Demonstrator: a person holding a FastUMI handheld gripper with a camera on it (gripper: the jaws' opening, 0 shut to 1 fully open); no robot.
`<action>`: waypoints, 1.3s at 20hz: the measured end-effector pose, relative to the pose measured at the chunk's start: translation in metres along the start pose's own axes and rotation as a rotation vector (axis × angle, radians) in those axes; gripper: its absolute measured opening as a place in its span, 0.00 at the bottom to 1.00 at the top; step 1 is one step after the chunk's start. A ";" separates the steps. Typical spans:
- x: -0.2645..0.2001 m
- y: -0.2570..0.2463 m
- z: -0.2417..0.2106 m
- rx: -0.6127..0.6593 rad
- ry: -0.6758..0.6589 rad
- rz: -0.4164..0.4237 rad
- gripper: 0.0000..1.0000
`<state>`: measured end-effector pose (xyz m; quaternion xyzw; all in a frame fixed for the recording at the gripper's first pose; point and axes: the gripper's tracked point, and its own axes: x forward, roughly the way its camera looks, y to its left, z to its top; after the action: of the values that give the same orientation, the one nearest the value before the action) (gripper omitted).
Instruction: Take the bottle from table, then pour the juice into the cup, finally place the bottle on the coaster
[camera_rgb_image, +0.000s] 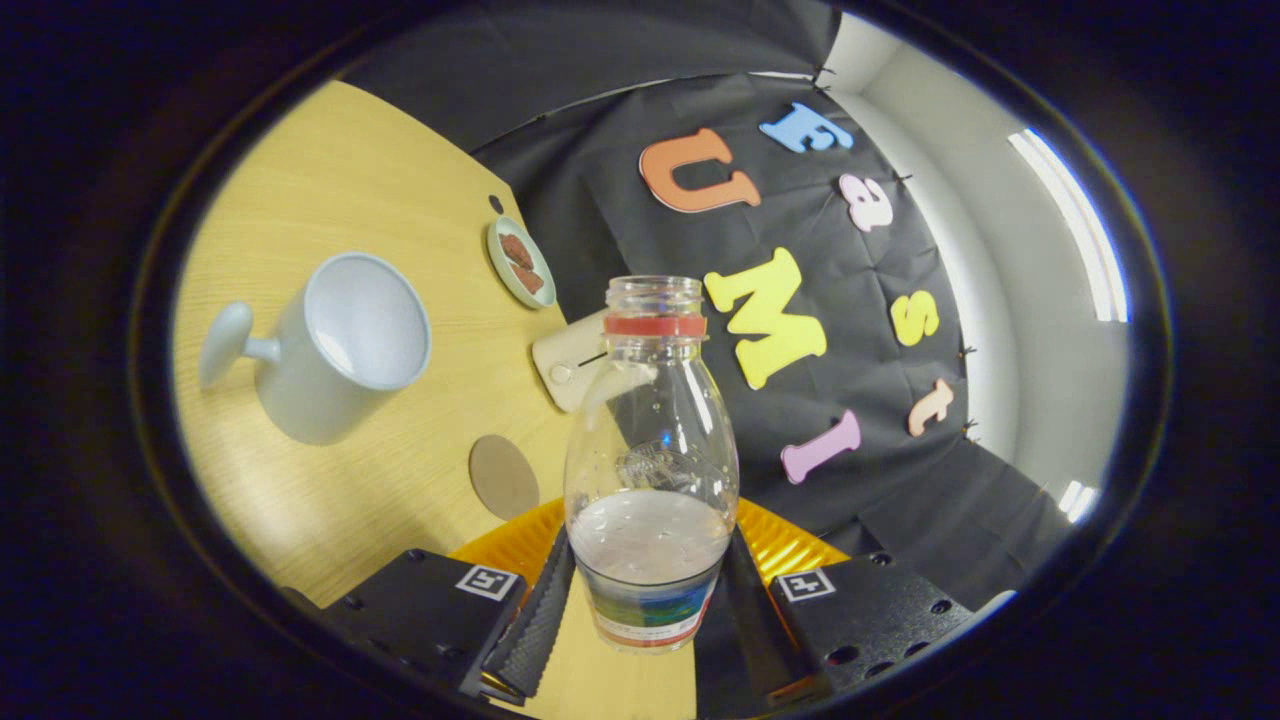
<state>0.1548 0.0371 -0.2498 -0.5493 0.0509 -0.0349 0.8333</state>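
Note:
My gripper (648, 600) is shut on the lower body of a clear plastic bottle (650, 450). The bottle has no cap, a red ring under its open mouth, and a little pale liquid in its bottom part. The whole view is rolled, so the wooden table (330, 180) slants off to one side. A white cup (340, 345) with a handle stands on the table beyond the fingers, its open mouth facing me. A round brown coaster (503, 477) lies flat on the table between the cup and the bottle.
A small dish (521, 262) holding brown pieces sits near the table's far edge. A cream box-like object (575, 365) lies behind the bottle. An orange-yellow shiny thing (790, 545) shows just behind the bottle's base.

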 end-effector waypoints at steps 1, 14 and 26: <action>-0.001 -0.004 0.002 -0.035 -0.006 -0.018 0.79; -0.013 -0.021 0.022 -0.323 -0.053 -0.175 0.79; -0.012 -0.016 0.020 -0.467 -0.063 -0.207 0.79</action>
<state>0.1450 0.0504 -0.2269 -0.7301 -0.0251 -0.0901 0.6769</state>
